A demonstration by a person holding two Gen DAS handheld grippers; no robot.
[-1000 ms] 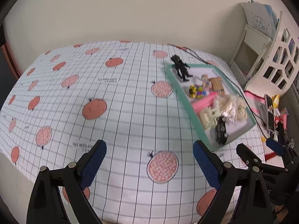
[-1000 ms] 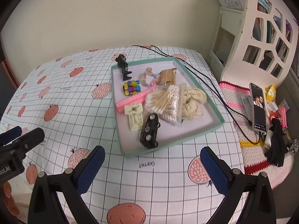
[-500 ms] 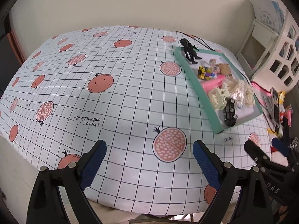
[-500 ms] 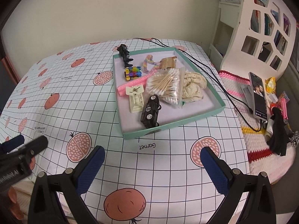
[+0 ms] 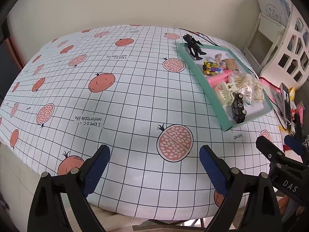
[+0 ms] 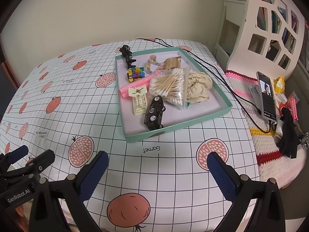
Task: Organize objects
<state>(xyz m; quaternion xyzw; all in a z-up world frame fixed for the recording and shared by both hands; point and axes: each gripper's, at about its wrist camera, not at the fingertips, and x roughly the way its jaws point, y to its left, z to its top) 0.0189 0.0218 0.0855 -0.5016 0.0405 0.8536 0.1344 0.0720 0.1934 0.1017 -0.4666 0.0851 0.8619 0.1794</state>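
Note:
A teal tray (image 6: 222, 114) (image 5: 197, 77) sits on the fruit-print tablecloth (image 5: 119, 100). In it lie a black toy car (image 6: 154, 113) (image 5: 238, 109), a cream hair clip (image 6: 139, 100), a bag of cotton swabs (image 6: 170, 86), a pink comb (image 6: 135, 86), a cream cloth (image 6: 199, 87), a small colourful toy (image 6: 136, 74) and a black figure (image 6: 127, 55) at the far corner. My left gripper (image 5: 154, 166) hangs open over the table's near edge, left of the tray. My right gripper (image 6: 157, 168) is open too, nearer than the tray, holding nothing.
Right of the table a phone (image 6: 267, 94) lies on a crocheted mat (image 6: 270, 135), wired by black cables (image 6: 208, 65). Small clutter lies beside it. A white cut-out shelf (image 6: 266, 29) stands at the far right. A plain wall backs the table.
Both grippers have drawn back toward the near table edge, so the tray looks farther away. Both stay open and nothing in the tray has moved.

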